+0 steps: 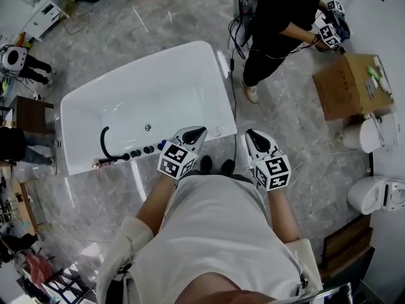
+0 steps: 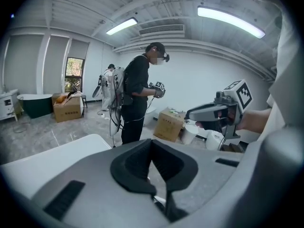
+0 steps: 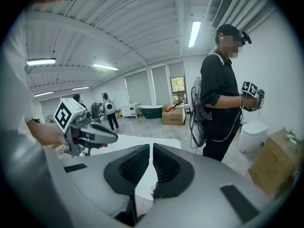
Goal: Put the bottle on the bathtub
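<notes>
Two tongs, both clenched on nothing. My left tongs (image 1: pixel 197 132) and right tongs (image 1: pixel 252 133) are held side by side with their noses pointing forward. In each one's own view the pads are pressed together, with at most a sliver of light between them and no object caught there. Just behind each nose sits its marker cube, left (image 1: pixel 177 160) and right (image 1: pixel 273 171), and behind those are my forearms and white shirt (image 1: pixel 215 233). My dark shoes (image 1: pixel 215 165) show on the floor between the two tongs.

Directly ahead of the left tongs lies the white bathtub (image 1: pixel 218 81), its near rim passing under that nose. The right tongs hang over grey marble floor (image 1: pixel 291 132), just off the tub's near corner. Along the near rim, to the left of the left tongs, runs a row of dark knobs (image 1: pixel 140 151), and beyond them a black curved faucet (image 1: pixel 104 141). I cannot pick out the bottle in any view.

Well ahead of the right tongs stands a person in black (image 1: pixel 278 18) holding another marker-cubed gripper. A cardboard box (image 1: pixel 345 84) sits ahead and to the right of the right tongs, and a white toilet (image 1: pixel 380 194) stands off to their right.
</notes>
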{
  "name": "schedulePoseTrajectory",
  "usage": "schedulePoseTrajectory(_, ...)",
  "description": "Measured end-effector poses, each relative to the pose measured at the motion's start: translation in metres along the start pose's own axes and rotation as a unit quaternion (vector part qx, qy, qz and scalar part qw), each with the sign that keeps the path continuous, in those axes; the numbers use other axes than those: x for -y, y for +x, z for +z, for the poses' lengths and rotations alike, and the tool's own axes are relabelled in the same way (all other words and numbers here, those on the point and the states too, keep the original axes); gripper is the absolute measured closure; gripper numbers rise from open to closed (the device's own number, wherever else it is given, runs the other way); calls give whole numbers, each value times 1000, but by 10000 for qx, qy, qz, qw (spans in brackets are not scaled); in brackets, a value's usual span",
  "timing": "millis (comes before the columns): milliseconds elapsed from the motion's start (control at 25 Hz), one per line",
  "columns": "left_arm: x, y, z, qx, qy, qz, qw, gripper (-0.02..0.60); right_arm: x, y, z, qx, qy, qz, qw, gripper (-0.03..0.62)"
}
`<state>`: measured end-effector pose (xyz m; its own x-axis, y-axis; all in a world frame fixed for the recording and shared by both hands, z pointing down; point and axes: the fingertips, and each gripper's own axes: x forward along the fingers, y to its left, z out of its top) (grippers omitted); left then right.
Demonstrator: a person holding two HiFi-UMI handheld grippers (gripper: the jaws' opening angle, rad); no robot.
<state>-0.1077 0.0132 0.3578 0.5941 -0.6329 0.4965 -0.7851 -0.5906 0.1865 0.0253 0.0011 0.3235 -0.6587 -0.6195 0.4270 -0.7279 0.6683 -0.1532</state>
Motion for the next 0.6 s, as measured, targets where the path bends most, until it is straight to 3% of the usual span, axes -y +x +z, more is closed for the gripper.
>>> schedulePoseTrajectory(600, -2, -23, -17, 18, -58, 115, 9999, 574, -24, -4, -10, 35, 93, 28, 9999, 549)
